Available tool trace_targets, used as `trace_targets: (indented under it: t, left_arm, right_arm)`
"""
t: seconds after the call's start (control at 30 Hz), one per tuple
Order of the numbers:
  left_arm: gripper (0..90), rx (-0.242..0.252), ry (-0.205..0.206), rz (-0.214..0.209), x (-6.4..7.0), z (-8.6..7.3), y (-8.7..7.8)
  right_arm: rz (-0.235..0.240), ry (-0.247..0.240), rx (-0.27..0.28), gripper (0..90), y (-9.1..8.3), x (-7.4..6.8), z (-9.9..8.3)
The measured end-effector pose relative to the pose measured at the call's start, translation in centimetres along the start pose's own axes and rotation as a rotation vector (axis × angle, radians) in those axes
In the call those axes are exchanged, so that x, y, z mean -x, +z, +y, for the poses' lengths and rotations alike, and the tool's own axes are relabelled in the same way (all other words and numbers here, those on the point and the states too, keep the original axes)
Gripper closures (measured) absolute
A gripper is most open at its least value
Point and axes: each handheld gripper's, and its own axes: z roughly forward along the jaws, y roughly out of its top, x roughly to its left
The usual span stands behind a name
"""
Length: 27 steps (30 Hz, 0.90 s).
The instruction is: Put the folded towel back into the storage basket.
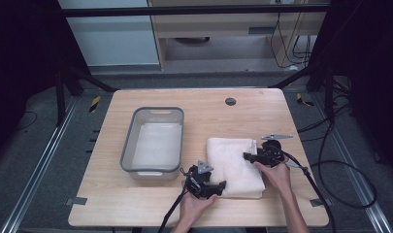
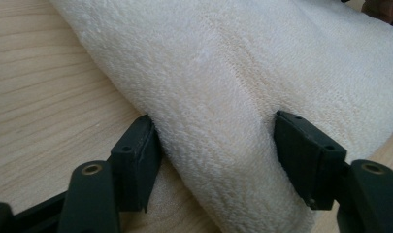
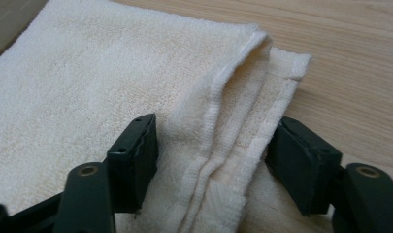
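Note:
A folded cream towel (image 1: 233, 162) lies on the wooden table (image 1: 208, 109), right of the middle. My left gripper (image 1: 222, 187) is at the towel's near left corner. In the left gripper view the gripper (image 2: 213, 141) is open, and the thick folded edge of the towel (image 2: 223, 87) fills the gap and touches both jaws. My right gripper (image 1: 247, 156) is at the towel's right side, towards the far end. In the right gripper view the gripper (image 3: 213, 145) is open, its jaws on either side of the layered hemmed edges of the towel (image 3: 233, 121).
A grey plastic bin (image 1: 157, 110) with nothing in it stands left of the towel, close to my left gripper. A round dark grommet (image 1: 230, 101) sits near the table's far edge. Cables trail from both grippers off the near and right sides.

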Motion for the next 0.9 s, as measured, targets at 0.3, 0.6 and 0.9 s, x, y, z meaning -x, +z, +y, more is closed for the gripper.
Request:
trace_targets:
  t: [0.3,0.6,0.9]
  left_arm:
    - [46.5,-0.036,-0.026,-0.038,-0.1,0.4,0.0]
    - [59.6,-0.029,-0.040,-0.059,-0.2,0.5,-0.3]
    - [65.2,0.006,-0.046,-0.084,-0.7,0.4,-0.9]
  right_arm:
    - [0.059,0.049,-0.022,55.0,0.0,0.0,0.1]
    - [0.083,0.083,-0.010,71.2,-0.2,-0.1,0.3]
    - [0.088,0.063,0.033,73.7,-1.5,-0.4,0.6]
